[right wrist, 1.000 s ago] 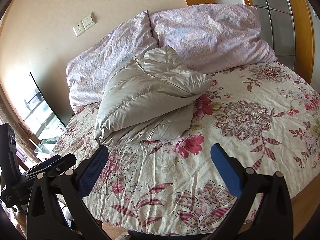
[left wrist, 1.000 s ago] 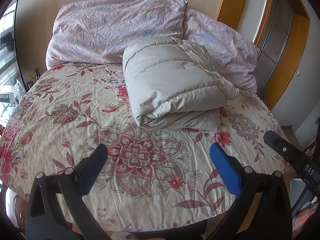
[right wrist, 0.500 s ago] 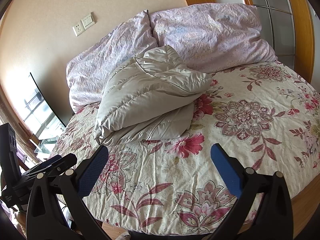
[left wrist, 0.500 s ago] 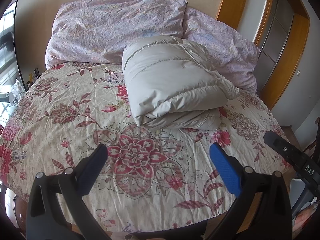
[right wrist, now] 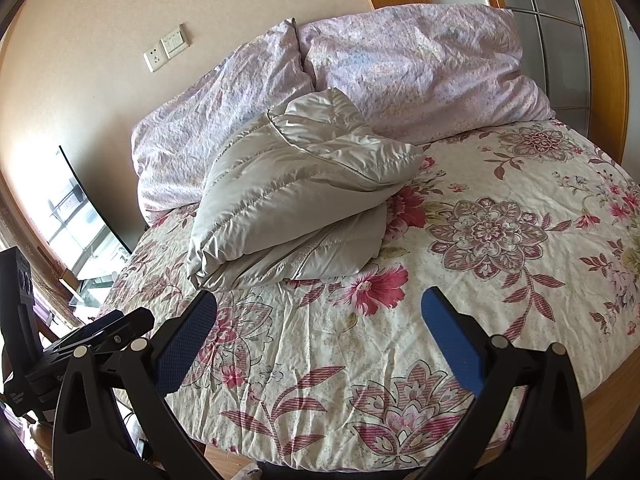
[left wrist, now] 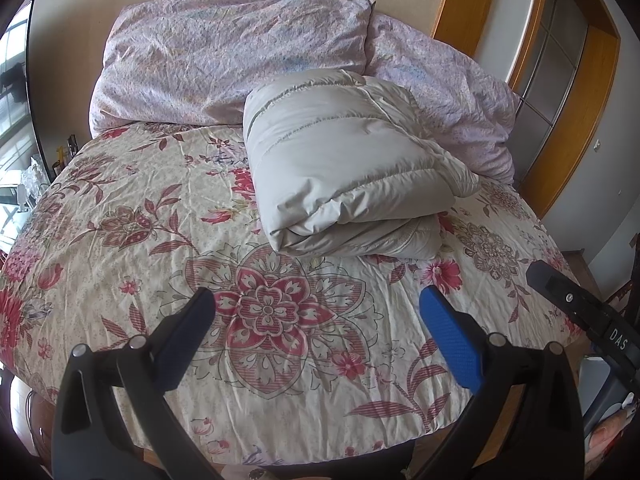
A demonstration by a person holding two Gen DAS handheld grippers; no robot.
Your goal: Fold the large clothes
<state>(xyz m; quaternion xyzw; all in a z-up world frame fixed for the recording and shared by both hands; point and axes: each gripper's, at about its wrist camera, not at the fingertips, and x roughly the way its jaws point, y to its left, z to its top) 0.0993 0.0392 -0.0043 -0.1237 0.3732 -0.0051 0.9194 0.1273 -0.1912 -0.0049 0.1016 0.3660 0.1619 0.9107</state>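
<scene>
My left gripper (left wrist: 316, 336) is spread wide and holds nothing, above the bed (left wrist: 120, 208) near its foot edge. My right gripper (right wrist: 318, 334) is likewise wide apart and empty. The folded grey puffer jacket (left wrist: 344, 168) lies toward the head edge, touching the pillows (left wrist: 224, 60).

Two lilac pillows (left wrist: 232, 60) are leaning against the beige wall (right wrist: 100, 40) at the head of a floral-quilted bed (left wrist: 140, 208), beneath a wall socket (right wrist: 154, 58).
</scene>
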